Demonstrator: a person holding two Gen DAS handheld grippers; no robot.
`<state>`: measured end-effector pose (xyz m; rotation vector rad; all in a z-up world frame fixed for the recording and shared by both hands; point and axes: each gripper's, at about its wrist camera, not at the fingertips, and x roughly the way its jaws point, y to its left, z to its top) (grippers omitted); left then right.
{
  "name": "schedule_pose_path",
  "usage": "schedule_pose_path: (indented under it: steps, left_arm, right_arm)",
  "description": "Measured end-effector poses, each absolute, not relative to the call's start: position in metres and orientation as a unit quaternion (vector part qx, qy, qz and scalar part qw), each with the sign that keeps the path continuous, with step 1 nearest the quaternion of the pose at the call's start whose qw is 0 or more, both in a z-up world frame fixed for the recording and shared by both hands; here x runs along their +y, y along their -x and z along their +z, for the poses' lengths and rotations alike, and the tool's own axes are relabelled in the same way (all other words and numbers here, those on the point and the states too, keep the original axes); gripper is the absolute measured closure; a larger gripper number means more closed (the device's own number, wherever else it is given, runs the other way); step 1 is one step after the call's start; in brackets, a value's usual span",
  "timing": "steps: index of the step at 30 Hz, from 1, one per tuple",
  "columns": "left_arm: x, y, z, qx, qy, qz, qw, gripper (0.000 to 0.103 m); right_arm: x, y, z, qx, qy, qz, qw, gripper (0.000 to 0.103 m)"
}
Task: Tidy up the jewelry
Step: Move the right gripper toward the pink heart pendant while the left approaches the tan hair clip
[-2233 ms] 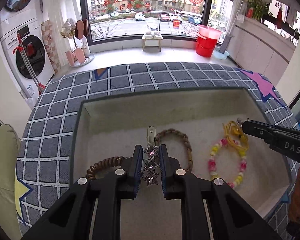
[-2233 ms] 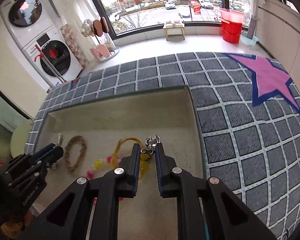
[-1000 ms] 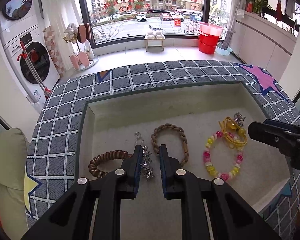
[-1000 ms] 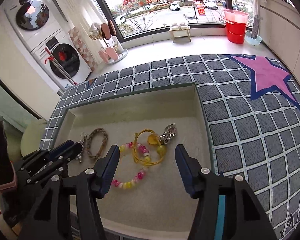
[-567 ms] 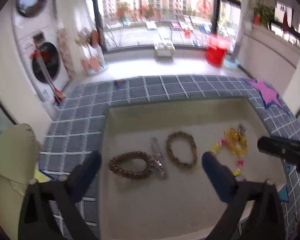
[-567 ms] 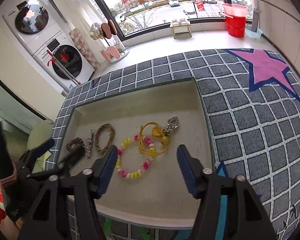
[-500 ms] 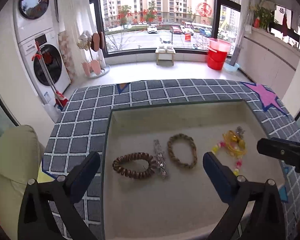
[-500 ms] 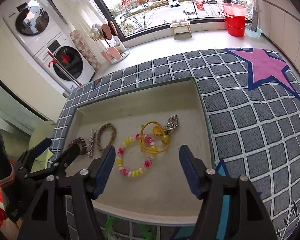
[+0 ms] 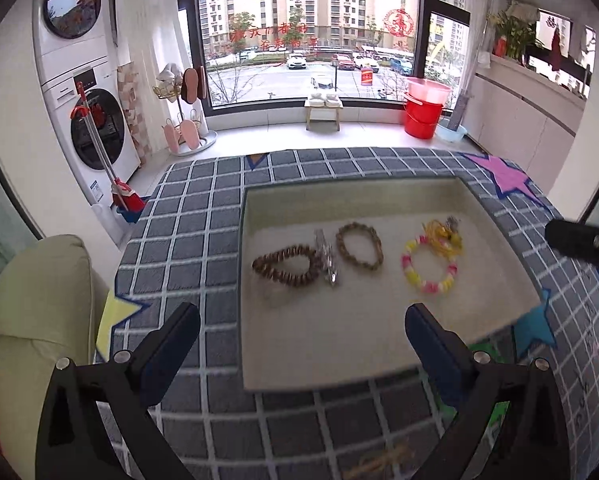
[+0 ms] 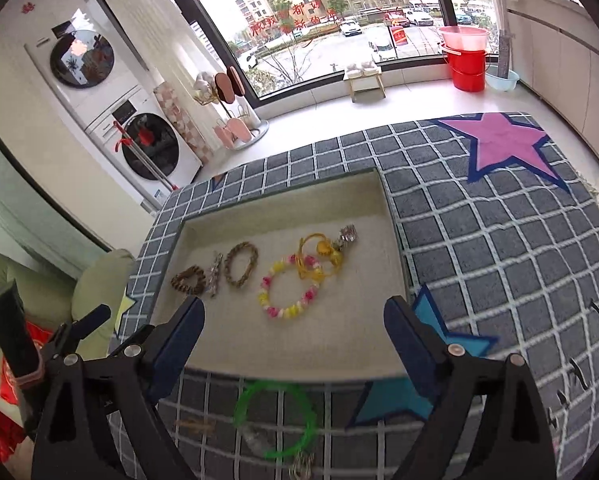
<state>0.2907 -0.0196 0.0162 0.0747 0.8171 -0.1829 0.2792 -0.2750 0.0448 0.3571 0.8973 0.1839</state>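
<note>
A beige tray [image 9: 339, 348] [image 10: 339, 344] lies on the checked mat. In it, from left to right, rest a brown bead bracelet [image 9: 285, 269] [image 10: 188, 280], a silver star hair clip [image 9: 326, 260] [image 10: 214, 269], a braided bracelet [image 9: 359, 246] [image 10: 241, 264], a pink-and-yellow bead bracelet [image 9: 429, 266] [image 10: 289, 292] and a yellow cord charm with a silver heart [image 9: 445, 232] [image 10: 323, 256]. My left gripper [image 9: 301, 330] stands wide open over the tray's near edge, holding nothing. The jaws of my right gripper [image 10: 295, 322] are opening with nothing between them.
On the mat in front of the tray lie a green ring [image 10: 275, 420], a small brown piece [image 10: 195, 426] [image 9: 383, 458] and a silver item [image 10: 303, 466]. A cushioned seat [image 9: 35, 320] stands at the left. A washer stack [image 9: 87, 96], red bucket [image 9: 421, 108] and stool [image 9: 324, 110] are beyond.
The left gripper let go of the star hair clip beside the brown bracelet and opened wide. The right jaws spread further. Both grippers pulled back and up from the tray.
</note>
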Motion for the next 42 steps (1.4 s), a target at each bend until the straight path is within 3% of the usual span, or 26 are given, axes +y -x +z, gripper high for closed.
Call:
schedule_pose_path:
  steps: [15,23,35,37,39,42]
  left_arm:
    - [-0.023,-0.210,-0.016,0.421,-0.079,-0.138,0.893,0.000]
    - [-0.023,-0.201,-0.039,0.440,-0.095,-0.135,0.883,0.000]
    - [-0.031,-0.213,-0.047,0.440,-0.127,-0.157,0.875,0.000]
    - [-0.034,-0.214,-0.046,0.438,-0.132,-0.167,0.873,0.000]
    - [-0.037,-0.216,-0.046,0.437,-0.140,-0.177,0.870,0.000]
    - [-0.039,-0.217,-0.045,0.435,-0.147,-0.193,0.867,0.000]
  right_arm:
    - [-0.273,-0.202,0.014,0.488,-0.163,0.083,0.854,0.010]
    - [-0.264,-0.176,-0.022,0.524,-0.136,0.061,0.839,0.010]
    - [-0.240,-0.177,-0.030,0.519,-0.072,0.052,0.850,0.010]
    - [-0.237,-0.179,-0.031,0.517,-0.066,0.053,0.852,0.014]
    - [-0.233,-0.181,-0.033,0.516,-0.061,0.055,0.852,0.026]
    - [-0.228,-0.187,-0.037,0.520,-0.054,0.056,0.851,0.034]
